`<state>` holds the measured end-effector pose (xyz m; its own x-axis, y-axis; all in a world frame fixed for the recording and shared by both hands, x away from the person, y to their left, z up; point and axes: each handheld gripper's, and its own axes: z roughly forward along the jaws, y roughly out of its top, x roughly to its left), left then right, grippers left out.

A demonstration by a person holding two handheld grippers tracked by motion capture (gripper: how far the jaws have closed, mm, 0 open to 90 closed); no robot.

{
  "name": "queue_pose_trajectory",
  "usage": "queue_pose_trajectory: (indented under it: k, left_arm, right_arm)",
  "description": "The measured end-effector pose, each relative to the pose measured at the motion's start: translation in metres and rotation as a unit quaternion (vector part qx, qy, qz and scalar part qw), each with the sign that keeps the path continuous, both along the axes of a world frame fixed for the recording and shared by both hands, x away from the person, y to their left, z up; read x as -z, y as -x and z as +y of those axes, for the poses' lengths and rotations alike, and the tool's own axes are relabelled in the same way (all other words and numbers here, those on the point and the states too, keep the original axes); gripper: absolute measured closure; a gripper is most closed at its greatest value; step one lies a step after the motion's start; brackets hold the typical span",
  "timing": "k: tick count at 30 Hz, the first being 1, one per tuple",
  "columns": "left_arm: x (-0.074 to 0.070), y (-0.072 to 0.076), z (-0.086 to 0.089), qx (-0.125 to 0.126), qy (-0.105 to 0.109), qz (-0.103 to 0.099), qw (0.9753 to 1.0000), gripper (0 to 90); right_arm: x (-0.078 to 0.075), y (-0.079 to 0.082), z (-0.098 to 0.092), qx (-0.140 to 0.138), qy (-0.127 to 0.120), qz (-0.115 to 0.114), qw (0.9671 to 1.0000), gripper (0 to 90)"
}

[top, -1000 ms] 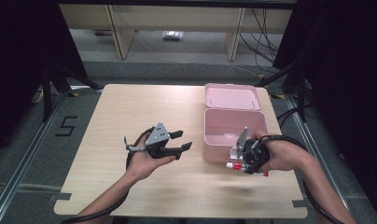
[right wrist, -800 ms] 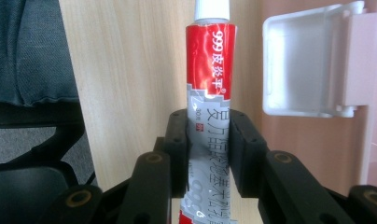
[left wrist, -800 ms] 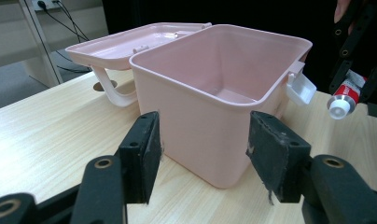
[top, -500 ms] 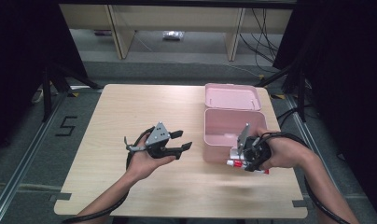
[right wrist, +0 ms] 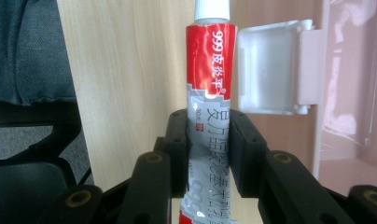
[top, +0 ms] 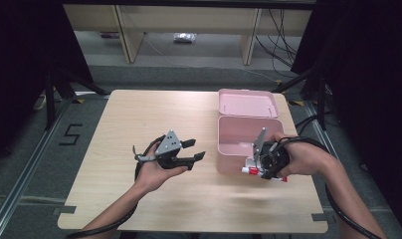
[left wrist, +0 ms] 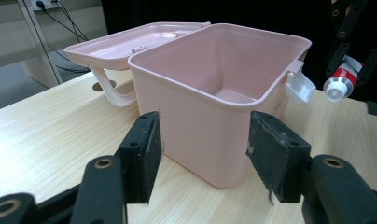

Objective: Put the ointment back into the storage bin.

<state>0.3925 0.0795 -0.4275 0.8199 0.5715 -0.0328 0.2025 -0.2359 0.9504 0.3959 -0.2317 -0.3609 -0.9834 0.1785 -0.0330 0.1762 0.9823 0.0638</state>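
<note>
A pink box [top: 241, 142] stands open on the table's right half, its lid [top: 248, 103] folded back behind it and its inside [left wrist: 233, 70] bare. My right gripper [top: 258, 169] is shut on a red, white-capped ointment tube [right wrist: 210, 93] just in front of the box's front wall, cap [top: 245, 170] pointing left beside the white latch [right wrist: 270, 70]. In the left gripper view that tube [left wrist: 341, 81] hangs at the right. My left gripper [top: 194, 149] is held open left of the box with nothing between its pads [left wrist: 144, 154].
The wooden table [top: 139, 119] has bare room across its left half and along the front. Shelving legs and cables [top: 268, 45] stand on the floor beyond the far edge. Dark curtains flank both sides.
The right gripper with the tube has shifted very slightly, staying in front of the box. The left gripper has not visibly moved.
</note>
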Motion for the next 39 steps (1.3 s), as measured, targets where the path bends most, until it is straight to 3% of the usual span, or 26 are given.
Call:
queue_pose_trajectory:
  k: [1, 2, 4, 9, 10, 13, 16, 22, 24, 25, 30, 31, 32, 34, 35, 36, 37, 38, 39]
  left_arm:
    - [0.0, 0.0, 0.0, 0.0, 0.0, 0.0, 1.0, 43.7]
    - [0.0, 0.0, 0.0, 0.0, -0.001, 0.0, 1.0, 43.7]
    - [0.0, 0.0, 0.0, 0.0, -0.001, 0.0, 1.0, 43.7]
    - [0.0, 0.0, 0.0, 0.001, -0.001, -0.001, 1.0, 43.7]
    - [0.0, 0.0, 0.0, 0.004, -0.002, -0.004, 1.0, 43.7]
    - [0.0, 0.0, 0.0, 0.002, -0.002, -0.002, 1.0, 43.7]
    - [0.0, 0.0, 0.0, 0.004, -0.003, -0.004, 1.0, 43.7]
    - [-0.001, 0.0, 0.0, 0.004, -0.003, -0.003, 1.0, 43.7]
    - [-0.001, 0.0, 0.0, 0.003, -0.004, -0.002, 1.0, 43.7]
    - [-0.001, -0.001, 0.0, 0.005, 0.001, -0.004, 1.0, 43.7]
    - [-0.002, 0.0, 0.001, 0.002, -0.004, -0.003, 1.0, 43.7]
    - [-0.002, 0.0, 0.001, 0.002, -0.004, -0.003, 1.0, 43.7]
    - [-0.001, 0.0, 0.001, 0.003, -0.004, -0.003, 1.0, 43.7]
    - [-0.001, 0.0, 0.001, 0.003, -0.004, -0.003, 1.0, 43.7]
    - [-0.001, 0.0, 0.001, 0.003, -0.004, -0.003, 1.0, 43.7]
    - [-0.001, 0.0, 0.001, 0.003, -0.004, -0.002, 1.0, 43.7]
    - [-0.001, 0.0, 0.001, 0.003, -0.004, -0.002, 1.0, 43.7]
    - [-0.001, 0.0, 0.001, 0.003, -0.004, -0.002, 1.0, 43.7]
    - [-0.001, 0.0, 0.001, 0.003, -0.004, -0.003, 1.0, 43.7]
  right_arm:
    - [0.001, -0.003, 0.0, -0.02, -0.008, -0.001, 0.9998, 72.4]
    - [-0.001, -0.001, 0.0, -0.005, -0.004, 0.0, 1.0, 72.3]
    - [-0.001, -0.002, 0.0, -0.005, -0.003, 0.001, 1.0, 72.3]
    - [-0.002, -0.007, 0.0, -0.027, -0.012, 0.0, 0.9996, 72.3]
    - [-0.004, -0.005, 0.0, -0.01, -0.005, -0.002, 0.9999, 72.3]
    - [-0.005, -0.008, 0.0, -0.019, -0.008, -0.003, 0.9998, 72.3]
    - [-0.009, -0.009, 0.0, -0.005, -0.006, -0.007, 0.9999, 72.3]
    - [-0.011, -0.014, 0.0, -0.026, -0.014, -0.01, 0.9995, 72.3]
    - [-0.012, -0.013, -0.001, -0.006, -0.007, -0.009, 0.9999, 72.3]
    - [-0.013, -0.016, -0.001, -0.026, -0.01, -0.01, 0.9996, 72.3]
    - [-0.017, -0.016, -0.001, 0.006, -0.005, -0.01, 0.9999, 72.3]
    - [-0.017, -0.02, -0.001, -0.012, -0.014, -0.012, 0.9998, 72.3]
    - [-0.018, -0.02, -0.001, -0.005, -0.012, -0.012, 0.9998, 72.3]
    - [-0.019, -0.024, 0.0, -0.022, -0.016, -0.016, 0.9995, 72.3]
    - [-0.019, -0.024, 0.0, -0.01, -0.019, -0.013, 0.9997, 72.3]
    - [-0.019, -0.026, 0.0, -0.018, -0.013, -0.016, 0.9996, 72.3]
    - [-0.02, -0.025, 0.0, -0.003, -0.009, -0.016, 0.9998, 72.3]
    - [-0.019, -0.028, -0.001, -0.025, -0.014, -0.02, 0.9994, 72.3]
    - [-0.019, -0.029, 0.0, -0.021, -0.014, -0.017, 0.9995, 72.3]
